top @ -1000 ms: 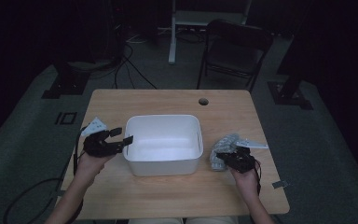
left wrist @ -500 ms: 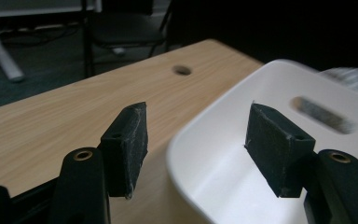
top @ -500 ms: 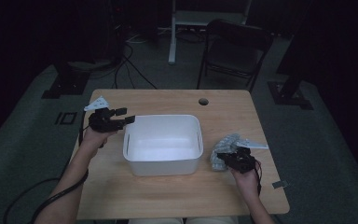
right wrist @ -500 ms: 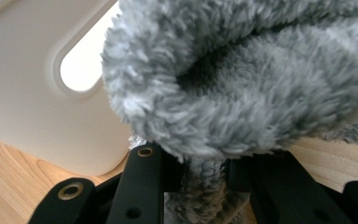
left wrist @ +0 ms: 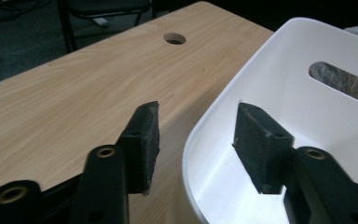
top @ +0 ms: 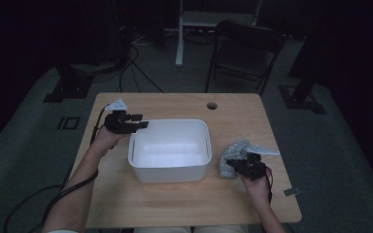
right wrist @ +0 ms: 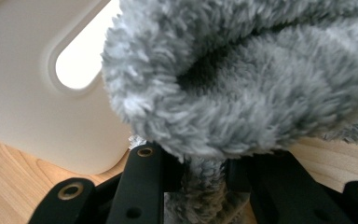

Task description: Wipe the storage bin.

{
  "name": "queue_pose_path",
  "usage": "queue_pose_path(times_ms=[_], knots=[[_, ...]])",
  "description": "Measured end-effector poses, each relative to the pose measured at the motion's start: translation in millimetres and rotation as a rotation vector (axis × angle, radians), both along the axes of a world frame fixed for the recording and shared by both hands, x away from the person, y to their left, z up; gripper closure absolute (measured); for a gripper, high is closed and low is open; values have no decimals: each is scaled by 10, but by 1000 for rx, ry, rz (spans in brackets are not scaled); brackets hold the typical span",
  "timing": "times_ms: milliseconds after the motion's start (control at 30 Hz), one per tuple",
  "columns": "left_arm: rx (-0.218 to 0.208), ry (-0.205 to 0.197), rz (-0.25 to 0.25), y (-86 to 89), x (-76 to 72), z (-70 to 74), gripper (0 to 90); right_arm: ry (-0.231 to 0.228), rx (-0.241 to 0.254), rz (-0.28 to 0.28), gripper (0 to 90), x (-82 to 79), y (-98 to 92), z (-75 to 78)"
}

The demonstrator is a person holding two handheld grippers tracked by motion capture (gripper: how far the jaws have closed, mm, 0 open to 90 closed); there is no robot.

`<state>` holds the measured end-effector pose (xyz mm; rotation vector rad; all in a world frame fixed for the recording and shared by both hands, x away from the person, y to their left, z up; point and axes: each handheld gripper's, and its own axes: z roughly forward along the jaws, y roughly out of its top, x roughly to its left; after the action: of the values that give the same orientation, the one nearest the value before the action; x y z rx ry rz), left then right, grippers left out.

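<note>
While its jaws have just been closing, the left gripper (left wrist: 196,135) straddles the far left corner rim of the white tub (top: 170,167), one pad outside, one inside, neither pressing. Bare wooden table (top: 175,102) lies beyond. Just right of the tub, the right gripper (right wrist: 204,179) is clenched on grey fluffy cloth (right wrist: 242,79).
</note>
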<state>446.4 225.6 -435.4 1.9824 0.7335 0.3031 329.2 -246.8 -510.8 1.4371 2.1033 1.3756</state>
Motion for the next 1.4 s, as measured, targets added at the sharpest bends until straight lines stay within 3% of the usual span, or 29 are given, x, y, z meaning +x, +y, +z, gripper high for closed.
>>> queue_pose_path(times_ms=[200, 467, 700, 900, 1033, 1167, 1233, 1400], knots=[[2, -15, 6, -37, 16, -42, 723, 7, 3, -4, 719, 8, -14, -13], [-17, -17, 25, -8, -63, -63, 765, 12, 8, -4, 719, 10, -14, -19], [-6, -29, 21, 27, -208, -75, 841, 9, 3, -3, 719, 7, -8, -14], [0, -34, 39, -11, -260, -72, 824, 11, 3, -1, 719, 16, 1, -21], [-10, -10, 36, -52, -216, -83, 710, 11, 5, 1, 719, 12, 12, -18], [9, -8, 39, -97, -191, -99, 741, 14, 6, -2, 719, 8, -3, -25], [9, -7, 34, -115, -189, -108, 793, 14, 8, -4, 719, 7, -12, -25], [2, -5, 47, -118, -208, -111, 806, 12, 8, -4, 719, 4, -17, -19]])
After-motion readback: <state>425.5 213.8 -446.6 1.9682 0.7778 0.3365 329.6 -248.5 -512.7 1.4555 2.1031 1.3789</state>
